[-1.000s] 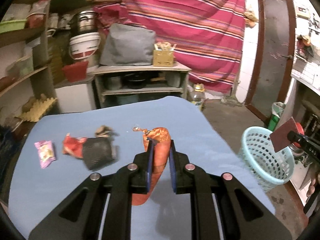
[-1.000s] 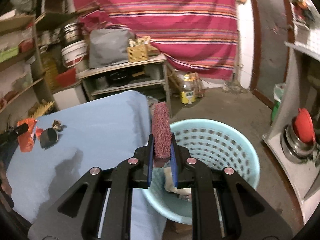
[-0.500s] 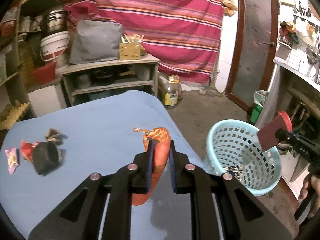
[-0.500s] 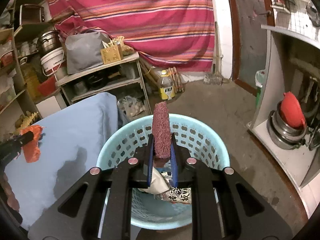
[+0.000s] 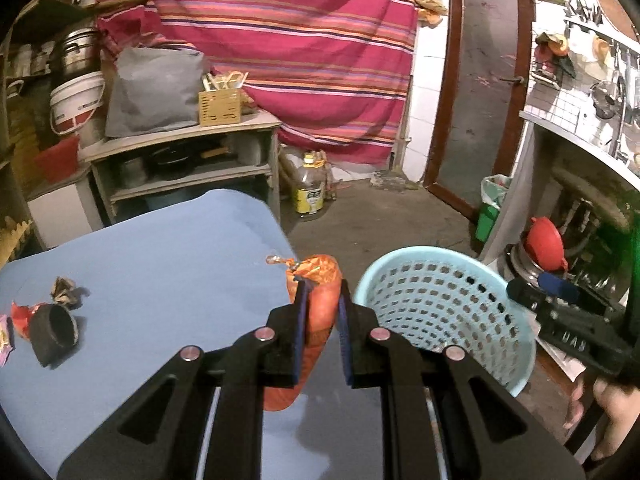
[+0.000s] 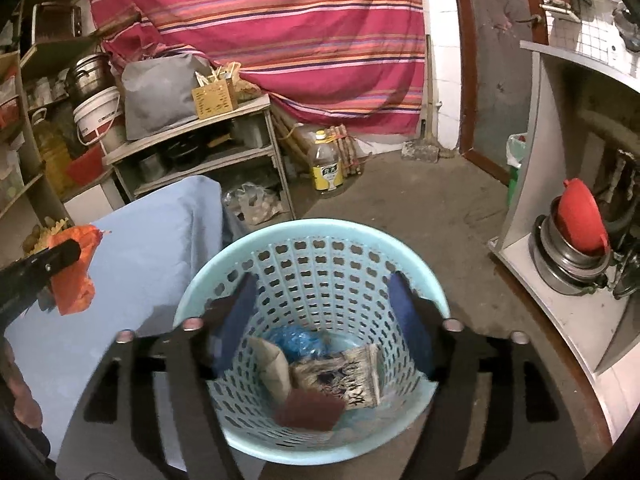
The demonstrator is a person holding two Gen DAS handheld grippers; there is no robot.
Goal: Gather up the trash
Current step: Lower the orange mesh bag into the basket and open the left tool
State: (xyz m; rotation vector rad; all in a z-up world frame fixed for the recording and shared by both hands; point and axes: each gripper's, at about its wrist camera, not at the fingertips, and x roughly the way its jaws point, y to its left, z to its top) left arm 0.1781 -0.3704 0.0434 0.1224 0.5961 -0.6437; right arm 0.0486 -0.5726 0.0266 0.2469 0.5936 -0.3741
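Scraps (image 5: 44, 320) lie on the blue table (image 5: 160, 248), far left of the left gripper (image 5: 320, 312), which clamps an orange wrapper (image 5: 318, 280) standing upright between its pads. The basket (image 5: 440, 304) sits just to its right and lower, nothing between. Above the basket, the right gripper (image 6: 320, 316), jaws just sprung wide and empty, hangs over a maroon pad (image 6: 310, 408) lying inside.

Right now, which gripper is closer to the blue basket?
Right. The right gripper hangs open directly over the basket; the left gripper, shut on an orange wrapper, is beside it over the table.
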